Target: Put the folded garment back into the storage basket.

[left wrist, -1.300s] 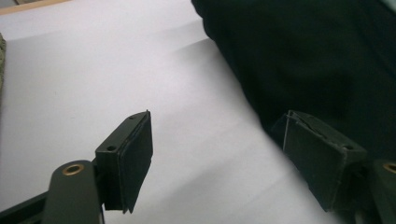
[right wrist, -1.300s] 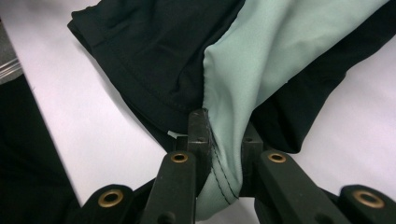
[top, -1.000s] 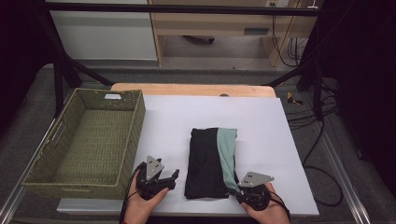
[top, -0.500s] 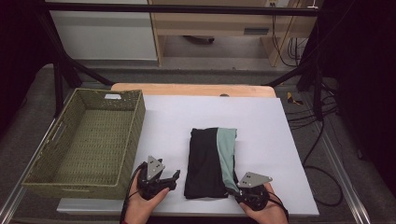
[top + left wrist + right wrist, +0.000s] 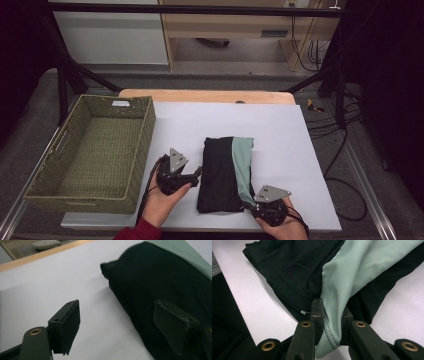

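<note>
The folded garment [image 5: 225, 172], black with a mint-green panel, lies on the white bench [image 5: 280, 130] with its long axis running away from the person, near edge to far edge. It sits between the two hands. The right hand-held gripper [image 5: 250, 204] is at the garment's near right corner, its jaws clamped on the green hem [image 5: 329, 335], as the right gripper view shows plainly. The left hand-held gripper [image 5: 196, 173] stands just beside the garment's left long edge, about midway along it, pointing toward the cloth; its jaws are apart with nothing between them, one pad [image 5: 71, 325] over bare bench and the other in front of the black fabric [image 5: 160, 287]. So the cloth lies to the right of the left gripper, very near, and the coming move likely turns on that gripper reaching the left edge.

Count: one garment, one woven basket [image 5: 90, 150] at the bench's left, empty, and two hand-held grippers.
</note>
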{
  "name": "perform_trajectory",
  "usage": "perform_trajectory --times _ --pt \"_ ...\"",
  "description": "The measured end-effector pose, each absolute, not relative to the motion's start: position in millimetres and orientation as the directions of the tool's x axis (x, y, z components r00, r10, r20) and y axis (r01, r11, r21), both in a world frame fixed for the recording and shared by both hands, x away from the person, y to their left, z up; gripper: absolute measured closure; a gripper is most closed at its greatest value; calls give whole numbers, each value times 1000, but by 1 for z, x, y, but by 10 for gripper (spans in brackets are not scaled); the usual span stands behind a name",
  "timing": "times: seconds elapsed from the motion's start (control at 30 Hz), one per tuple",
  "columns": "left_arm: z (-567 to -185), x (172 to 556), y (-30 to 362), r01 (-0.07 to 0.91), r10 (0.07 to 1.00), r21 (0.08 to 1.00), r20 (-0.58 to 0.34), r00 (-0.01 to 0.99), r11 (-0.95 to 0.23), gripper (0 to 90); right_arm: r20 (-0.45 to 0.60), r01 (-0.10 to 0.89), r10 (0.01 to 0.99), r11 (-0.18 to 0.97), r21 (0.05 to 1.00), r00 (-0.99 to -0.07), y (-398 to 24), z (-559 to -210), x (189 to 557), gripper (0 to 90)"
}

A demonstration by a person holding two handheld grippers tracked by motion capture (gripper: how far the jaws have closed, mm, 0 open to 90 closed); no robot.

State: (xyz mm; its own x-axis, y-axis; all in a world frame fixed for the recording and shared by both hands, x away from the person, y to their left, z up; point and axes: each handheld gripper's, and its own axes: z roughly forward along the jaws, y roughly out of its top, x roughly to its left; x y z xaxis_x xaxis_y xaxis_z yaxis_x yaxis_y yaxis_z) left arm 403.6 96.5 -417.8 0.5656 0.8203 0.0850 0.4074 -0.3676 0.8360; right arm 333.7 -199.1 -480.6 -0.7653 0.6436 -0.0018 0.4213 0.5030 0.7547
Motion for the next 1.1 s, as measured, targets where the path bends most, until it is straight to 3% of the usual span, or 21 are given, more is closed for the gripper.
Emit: perform_trajectory --times 0.4,1.1 --pt "-404 454 80 469 835 810 46 549 -353 188 -27 397 633 518 758 -774 -199 -481 333 795" --pt "-418 478 66 532 841 772 6 541 -348 187 -80 372 630 550 748 -772 -194 -479 331 794"
